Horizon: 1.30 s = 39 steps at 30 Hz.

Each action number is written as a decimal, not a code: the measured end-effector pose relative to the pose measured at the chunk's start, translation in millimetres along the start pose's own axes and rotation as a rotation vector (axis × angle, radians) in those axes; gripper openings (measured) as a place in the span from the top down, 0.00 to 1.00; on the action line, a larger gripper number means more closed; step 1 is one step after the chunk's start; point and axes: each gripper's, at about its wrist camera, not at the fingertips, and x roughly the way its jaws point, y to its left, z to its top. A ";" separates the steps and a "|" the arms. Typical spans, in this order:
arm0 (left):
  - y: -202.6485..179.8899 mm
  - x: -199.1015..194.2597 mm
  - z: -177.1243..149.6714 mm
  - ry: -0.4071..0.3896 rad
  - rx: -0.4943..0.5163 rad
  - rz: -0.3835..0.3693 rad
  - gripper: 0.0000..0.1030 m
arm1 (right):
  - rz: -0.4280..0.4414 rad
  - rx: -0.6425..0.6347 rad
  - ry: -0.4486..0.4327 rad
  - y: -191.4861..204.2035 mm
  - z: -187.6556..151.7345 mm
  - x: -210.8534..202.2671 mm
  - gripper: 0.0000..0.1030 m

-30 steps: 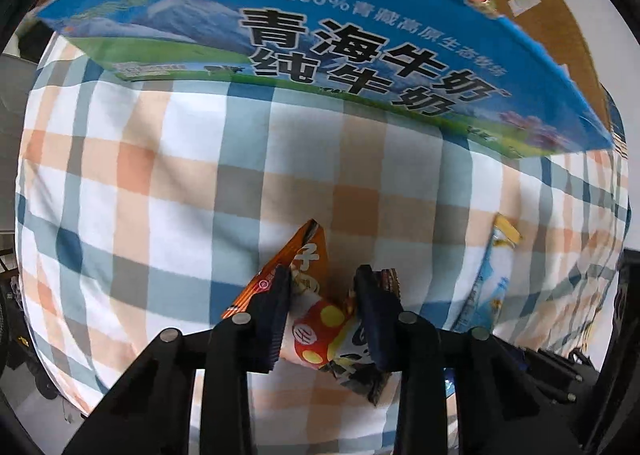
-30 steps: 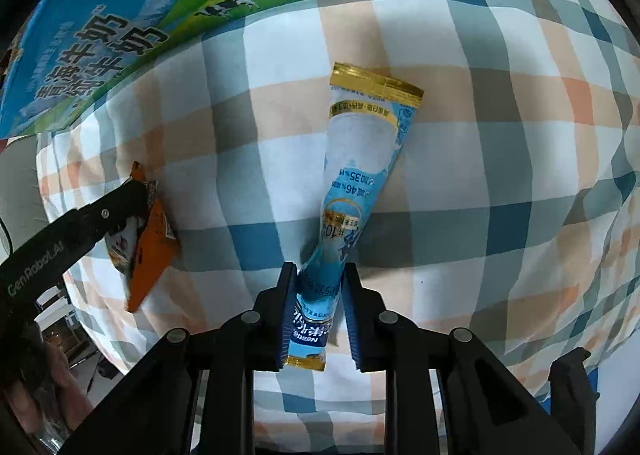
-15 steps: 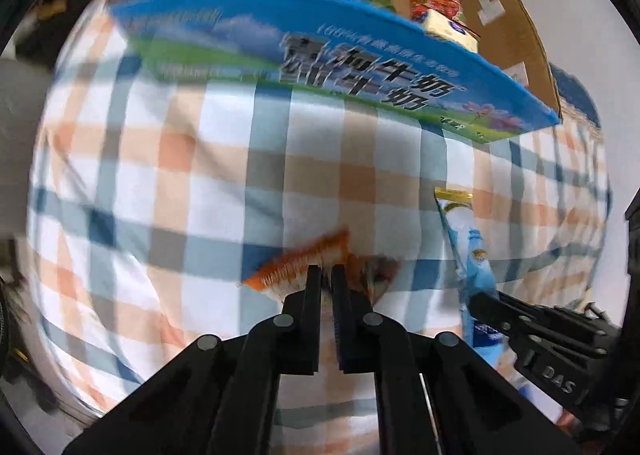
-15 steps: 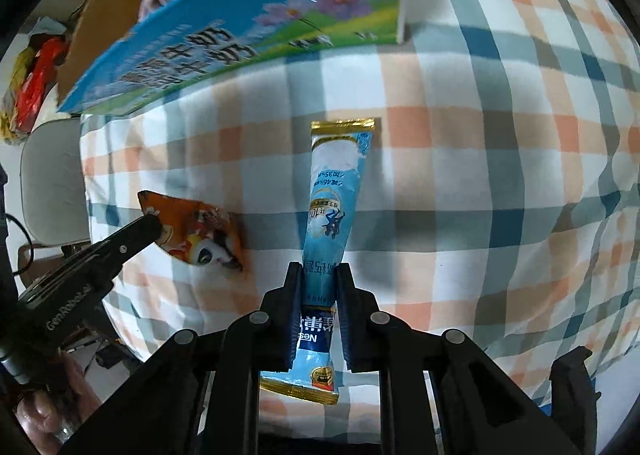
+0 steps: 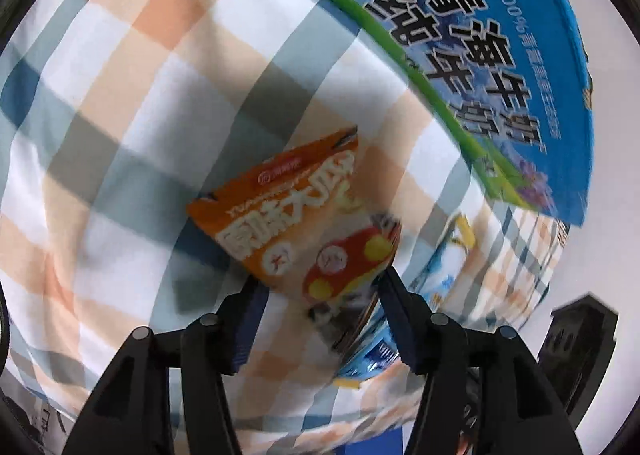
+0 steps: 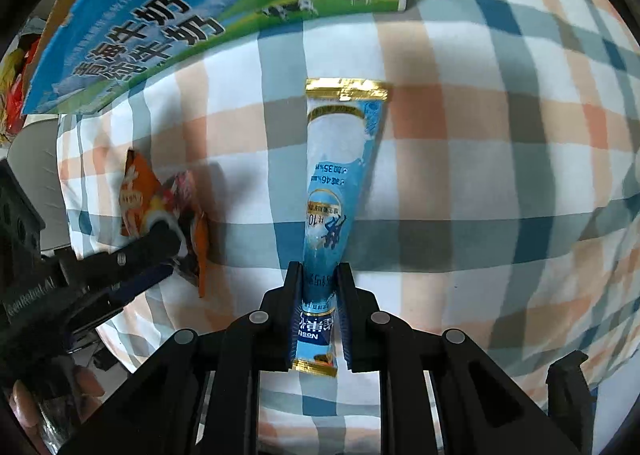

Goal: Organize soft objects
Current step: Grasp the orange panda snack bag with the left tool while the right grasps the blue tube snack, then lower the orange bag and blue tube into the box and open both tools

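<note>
Left tool [image 5: 320, 287]: your jaws are opening, and the orange packet [image 5: 296, 211] sits in the gap. A second ago it was pinched upright; half a second ago the jaws looked shut behind it. Now the packet lies face up and slightly tilted on the worktop [image 5: 120, 103]. I can't tell through the blur whether the pads touch it, so read it as released or being re-gripped, not secured. In the right view the same packet [image 6: 160, 211] looks crumpled against a left finger.

Right tool [image 6: 318, 295]: pinching the low end of the blue sachet [image 6: 340, 183], same as a second ago. The sachet is long and thin with a gold seal at each end; it stretches away from your jaws over the checked cloth.

Box [image 6: 192, 11]: blue-green milk carton at the far edge of the cloth, probably the drop target. Neither item is in it yet, so you're early in the job.
</note>
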 end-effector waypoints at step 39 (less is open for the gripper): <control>-89.2 -177.0 -21.2 -0.413 0.459 0.195 0.66 | 0.075 -0.248 -0.155 80.9 -9.8 -146.6 1.00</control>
